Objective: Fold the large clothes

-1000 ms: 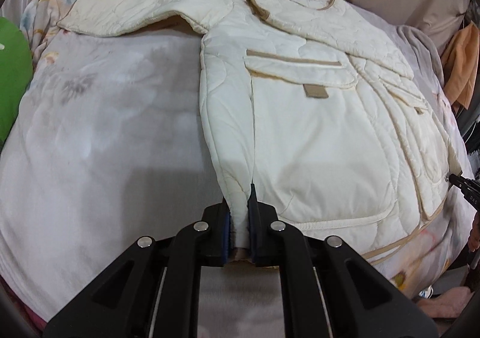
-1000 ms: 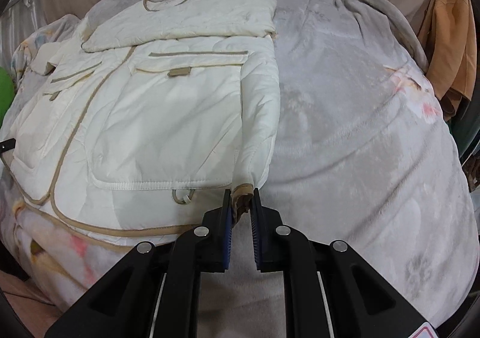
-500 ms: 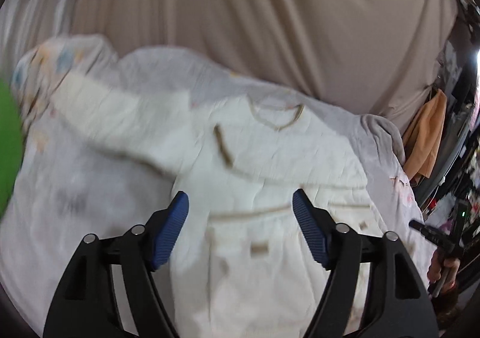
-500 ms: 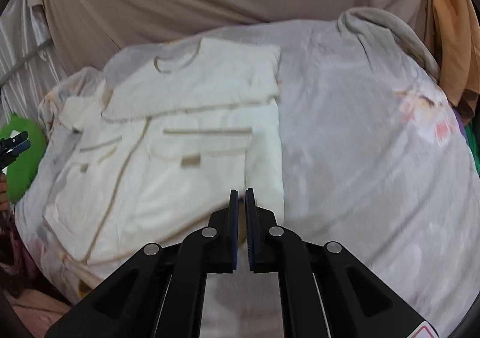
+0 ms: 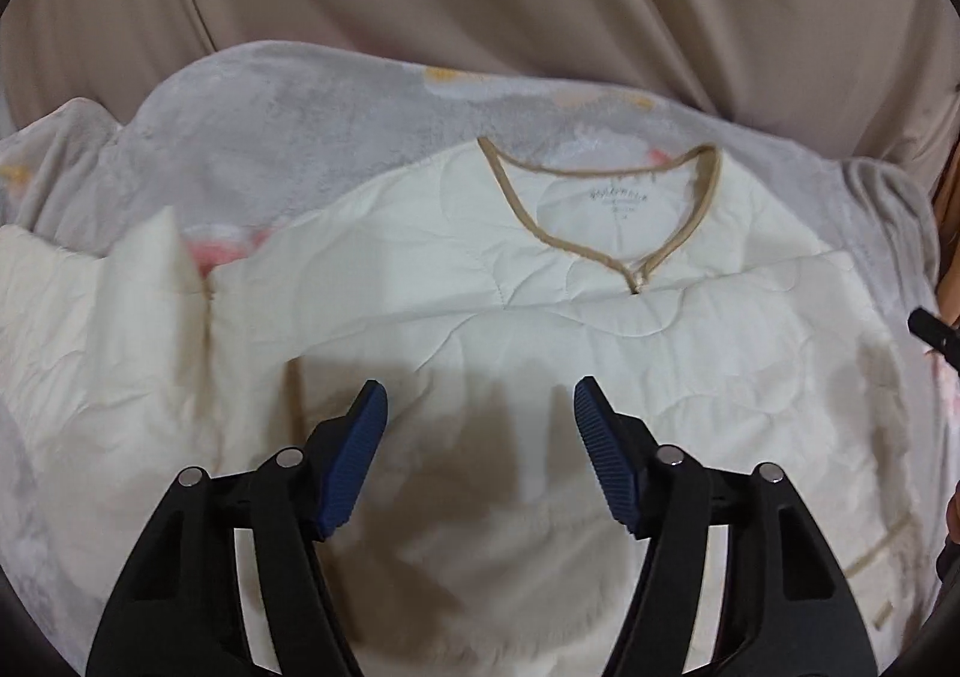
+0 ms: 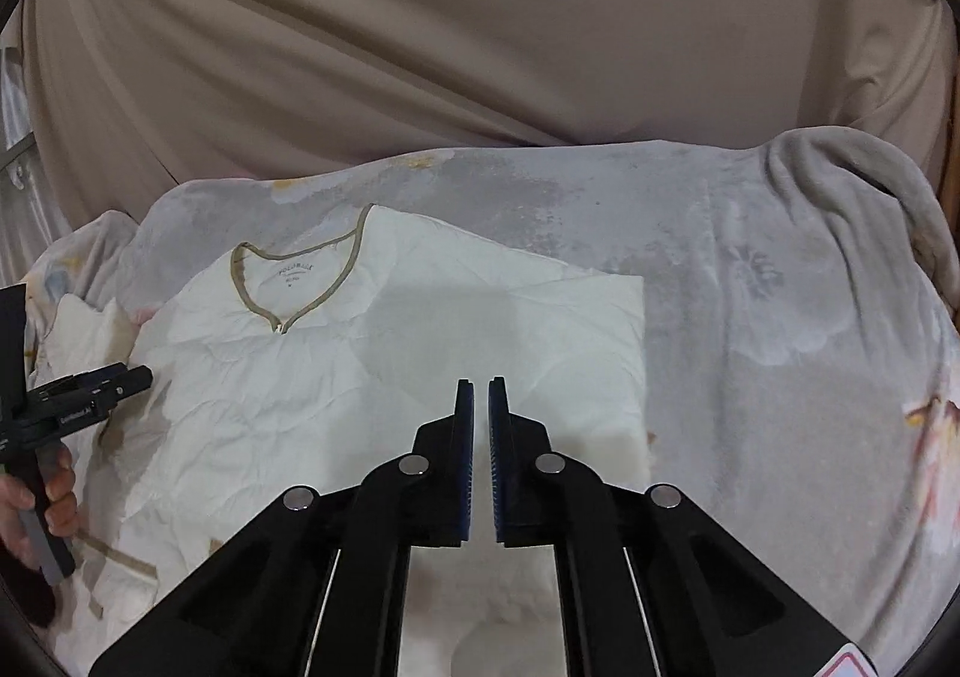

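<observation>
A cream quilted jacket (image 5: 540, 329) with tan trim at the neckline (image 5: 600, 251) lies front-up on the bed. Its far sleeve is folded across the chest (image 6: 570, 329), while the other sleeve (image 5: 90, 347) lies out to the left. My left gripper (image 5: 480, 386) hovers over the chest below the collar; its jaws stand apart and are closing, with nothing between them. It also shows at the left of the right wrist view as the left gripper (image 6: 90, 395), held by a hand (image 6: 42, 503). My right gripper (image 6: 480, 383) is shut and empty above the jacket's right part.
A grey flowered blanket (image 6: 750, 257) covers the bed and bunches into a ridge at the far right (image 6: 870, 167). A beige curtain (image 6: 480, 47) hangs close behind. An orange cloth (image 5: 948, 233) shows at the right edge.
Both grippers let go of the jacket's near edge and moved forward over it toward the collar. The left one opened wide; the right one closed with nothing in it.
</observation>
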A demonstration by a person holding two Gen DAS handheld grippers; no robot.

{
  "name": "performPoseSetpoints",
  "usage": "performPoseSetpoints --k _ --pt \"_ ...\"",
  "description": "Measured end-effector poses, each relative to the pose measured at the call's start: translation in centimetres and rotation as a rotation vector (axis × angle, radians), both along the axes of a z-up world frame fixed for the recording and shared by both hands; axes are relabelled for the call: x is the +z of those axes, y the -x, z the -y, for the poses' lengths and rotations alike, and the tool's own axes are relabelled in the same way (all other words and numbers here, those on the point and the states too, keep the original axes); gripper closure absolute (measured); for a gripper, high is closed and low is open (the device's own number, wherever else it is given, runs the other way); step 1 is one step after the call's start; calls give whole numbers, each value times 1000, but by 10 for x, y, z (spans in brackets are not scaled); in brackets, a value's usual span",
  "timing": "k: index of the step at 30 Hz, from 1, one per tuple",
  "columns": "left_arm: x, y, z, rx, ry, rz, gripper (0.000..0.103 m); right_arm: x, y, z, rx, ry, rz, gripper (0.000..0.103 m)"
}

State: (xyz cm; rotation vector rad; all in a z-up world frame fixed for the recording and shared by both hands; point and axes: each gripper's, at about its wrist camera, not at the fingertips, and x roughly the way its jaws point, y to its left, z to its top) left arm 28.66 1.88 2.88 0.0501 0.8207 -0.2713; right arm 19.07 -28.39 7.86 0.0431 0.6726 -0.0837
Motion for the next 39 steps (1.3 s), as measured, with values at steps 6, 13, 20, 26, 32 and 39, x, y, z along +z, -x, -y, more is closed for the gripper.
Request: performPoseSetpoints --k 6,13,20,26,32,39 --pt "-24 -15 -11 17 -74 33 39 -57 -63 19 -79 118 -94 103" --pt "-9 -19 -68 43 209 -84 19 -47 -43 86 -179 -59 -55 74" --pt "-20 -38 -47 6 231 -158 74 -47 -64 102 -177 -189 -83 61" --pt "45 -3 -31 -93 222 94 93 -18 -45 74 -117 -83 57 98" --pt "-37 -37 -6 -82 59 -108 88 -59 -65 102 -209 -36 -102 98" --pt "-17 -11 -31 -38 107 -38 73 -9 -15 51 -173 129 58 92"
